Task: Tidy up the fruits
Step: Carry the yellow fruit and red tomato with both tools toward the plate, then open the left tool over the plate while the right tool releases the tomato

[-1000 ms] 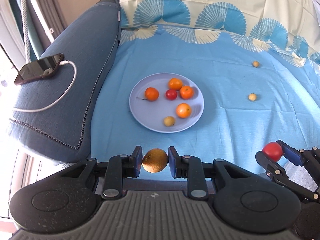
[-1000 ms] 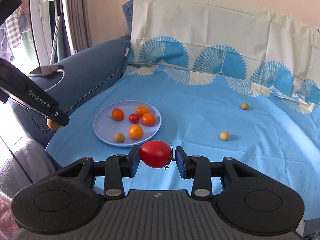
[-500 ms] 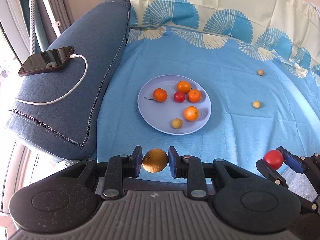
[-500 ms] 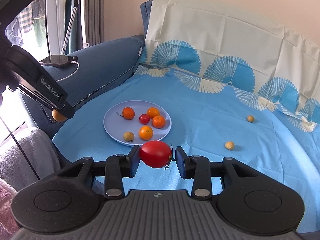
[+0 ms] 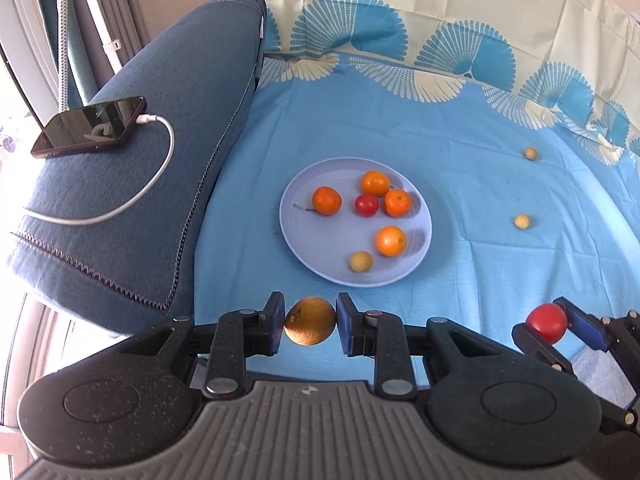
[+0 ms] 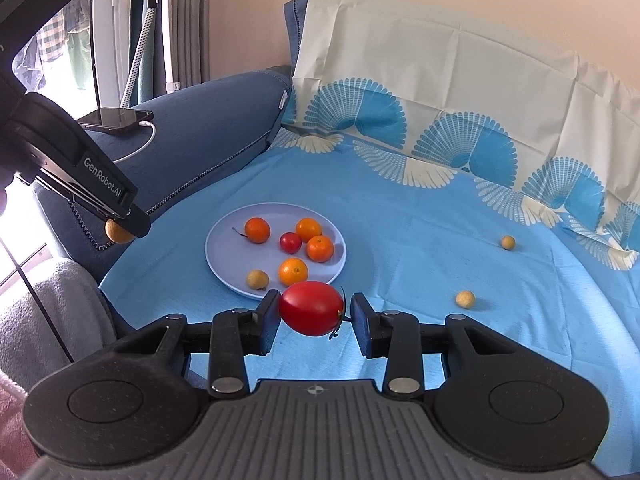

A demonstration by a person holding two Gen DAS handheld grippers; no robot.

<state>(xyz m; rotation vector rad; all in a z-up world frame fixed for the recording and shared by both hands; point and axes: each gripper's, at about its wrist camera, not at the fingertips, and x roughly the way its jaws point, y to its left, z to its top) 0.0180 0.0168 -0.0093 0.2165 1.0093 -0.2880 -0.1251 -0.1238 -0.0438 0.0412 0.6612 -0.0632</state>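
Observation:
My left gripper [image 5: 310, 325] is shut on a brownish-orange round fruit [image 5: 310, 321], held above the cloth's near edge in front of the plate. My right gripper [image 6: 314, 314] is shut on a red tomato [image 6: 312, 308], just in front of the plate; it also shows in the left wrist view [image 5: 546, 322]. The pale blue plate [image 5: 308, 236] holds several small oranges [image 5: 391, 241], a small red tomato [image 5: 367, 205] and a small yellow fruit [image 5: 361, 261]. Two more small yellow fruits [image 5: 521, 221] [image 5: 530, 153] lie on the cloth to the right.
A blue sofa armrest [image 5: 132, 184] rises left of the plate, with a phone [image 5: 90, 126] and white charging cable [image 5: 132, 200] on it. A patterned blue cloth [image 5: 460, 160] covers the seat and backrest. A grey blanket [image 6: 52, 320] lies at lower left.
Both grippers have moved a little nearer to the plate and to the right, each still holding its fruit. The fruits on the plate and cloth have not moved.

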